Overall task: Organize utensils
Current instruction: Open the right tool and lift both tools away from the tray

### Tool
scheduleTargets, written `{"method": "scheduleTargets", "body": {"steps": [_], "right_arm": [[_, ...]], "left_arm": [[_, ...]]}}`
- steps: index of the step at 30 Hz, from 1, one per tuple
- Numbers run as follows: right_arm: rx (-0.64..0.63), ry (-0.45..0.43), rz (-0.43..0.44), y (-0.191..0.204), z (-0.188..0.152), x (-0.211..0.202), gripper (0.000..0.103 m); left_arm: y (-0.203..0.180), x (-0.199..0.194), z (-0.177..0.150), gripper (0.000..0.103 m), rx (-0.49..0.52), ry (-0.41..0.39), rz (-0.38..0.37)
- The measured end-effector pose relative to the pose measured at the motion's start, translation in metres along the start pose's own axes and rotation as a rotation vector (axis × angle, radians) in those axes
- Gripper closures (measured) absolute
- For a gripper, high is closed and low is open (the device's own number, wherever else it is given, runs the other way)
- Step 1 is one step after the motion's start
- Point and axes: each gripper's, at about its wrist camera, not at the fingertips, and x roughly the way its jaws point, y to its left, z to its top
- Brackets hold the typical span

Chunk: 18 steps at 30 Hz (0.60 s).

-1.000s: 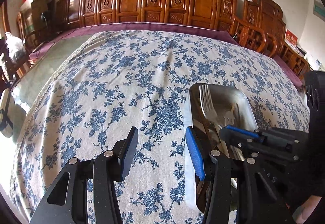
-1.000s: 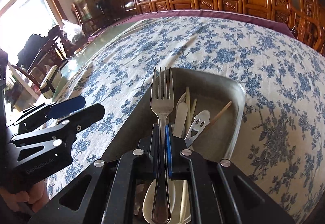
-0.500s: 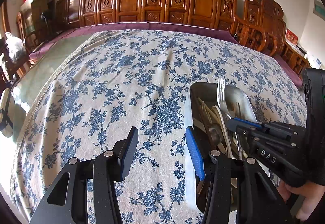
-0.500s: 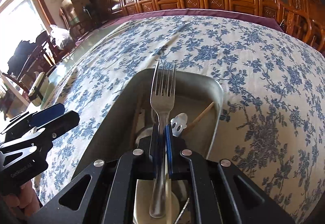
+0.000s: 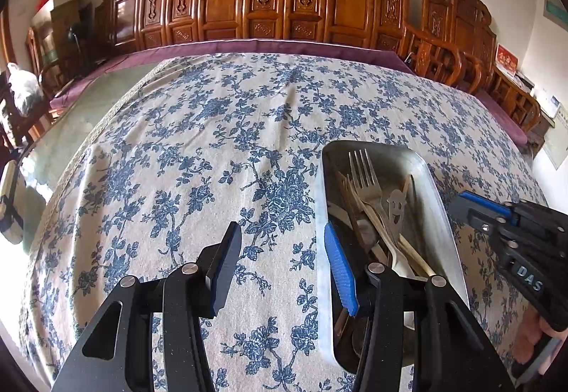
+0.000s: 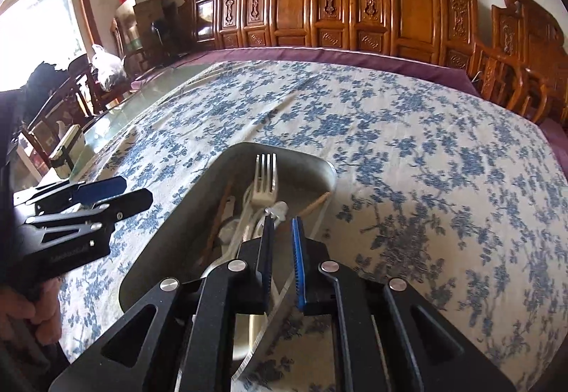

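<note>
A steel tray [image 5: 442,214] on the flowered tablecloth holds a metal fork [image 5: 362,172], a smiley-face utensil [image 5: 394,207], a white spoon and wooden chopsticks. My left gripper [image 5: 280,232] stands open over bare cloth just left of the tray, with nothing between its fingers. In the right wrist view the fork [image 6: 264,179] lies in the tray [image 6: 170,232], prongs toward the far end. My right gripper [image 6: 282,225] hovers over the tray's near right part. Its jaws are opening, a narrow gap shows, and nothing is between them. The right gripper [image 5: 468,205] also shows beyond the tray's right rim.
Carved wooden chairs [image 5: 269,1] line the table's far edge and right side. Bare glass tabletop [image 6: 117,115] lies left of the cloth, with a small box [image 6: 67,150] on it. A person's hand [image 6: 21,314] holds the left gripper [image 6: 120,193].
My right gripper let go of the fork, which now lies in the tray. The gripper drew back to the right and up. The left gripper kept still.
</note>
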Motion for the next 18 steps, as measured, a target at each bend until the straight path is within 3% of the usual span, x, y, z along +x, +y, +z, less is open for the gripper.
{"method": "scheduleTargets", "body": {"steps": [4, 5, 6, 7, 10, 13, 18], "right_arm": [[0.014, -0.023, -0.023, -0.011, -0.012, -0.025, 0.075], [0.015, -0.029, -0.029, -0.014, -0.015, -0.032, 0.072], [0.017, -0.034, -0.035, -0.015, -0.016, -0.037, 0.065], [0.021, -0.043, -0.044, -0.017, -0.019, -0.044, 0.056], [0.037, -0.056, -0.069, -0.023, -0.028, -0.061, 0.034], [0.046, -0.063, -0.097, -0.028, -0.036, -0.078, 0.022], [0.071, -0.068, -0.137, -0.037, -0.052, -0.101, 0.006]], "left_arm": [[-0.007, -0.007, -0.002, 0.056, 0.013, -0.01, 0.002], [-0.009, -0.009, -0.003, 0.053, 0.016, -0.012, 0.002], [-0.011, -0.012, -0.003, 0.038, 0.019, -0.017, 0.003], [-0.014, -0.017, -0.004, 0.034, 0.025, -0.033, 0.004], [-0.024, -0.028, -0.006, 0.03, 0.044, -0.049, -0.001], [-0.033, -0.041, -0.011, 0.017, 0.06, -0.064, -0.011], [-0.053, -0.058, -0.024, 0.008, 0.102, -0.057, -0.006]]}}
